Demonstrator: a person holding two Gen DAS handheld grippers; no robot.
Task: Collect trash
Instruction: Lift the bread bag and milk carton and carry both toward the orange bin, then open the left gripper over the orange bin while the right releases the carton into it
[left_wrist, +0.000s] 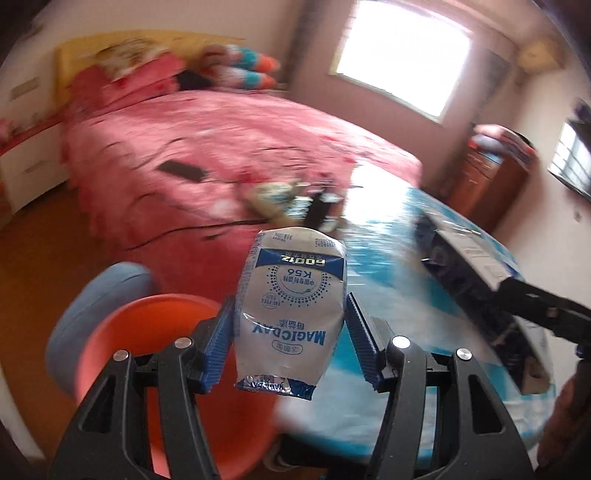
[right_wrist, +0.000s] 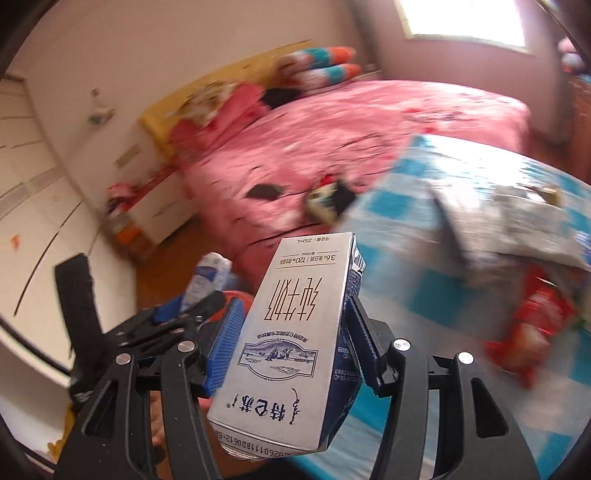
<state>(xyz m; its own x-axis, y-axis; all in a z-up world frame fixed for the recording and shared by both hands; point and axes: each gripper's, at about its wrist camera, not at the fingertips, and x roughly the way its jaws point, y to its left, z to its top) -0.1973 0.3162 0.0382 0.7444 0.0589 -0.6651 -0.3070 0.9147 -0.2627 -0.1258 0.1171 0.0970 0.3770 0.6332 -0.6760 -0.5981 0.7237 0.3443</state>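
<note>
Two pieces of trash are held at once, one in each hand-held gripper. The left hand-held gripper (left_wrist: 291, 328) is clamped on a crumpled white-and-blue milk pouch (left_wrist: 291, 310), its blue ribbed pads pressing the pouch's two sides; the pouch stands upright between them, printed text upside down. The right hand-held gripper (right_wrist: 295, 332) grips a silver-and-navy milk carton (right_wrist: 284, 347), which leans tilted between its pads, its top end pointing away from the camera.

Taking the counter (left_wrist: 388, 258), with its blue-and-white checked cloth, as landmark: the pouch hangs just off the counter's near-left edge, above an orange stool (left_wrist: 155, 332) that stands beside the counter, with a blue stool (left_wrist: 85, 306) to that stool's left. The carton is held at the counter's left edge. On the counter lie a red snack wrapper (right_wrist: 532, 314) and a pale crumpled bag (right_wrist: 509, 229). Beyond the counter stands a bed (left_wrist: 221, 147) with a pink cover.
</note>
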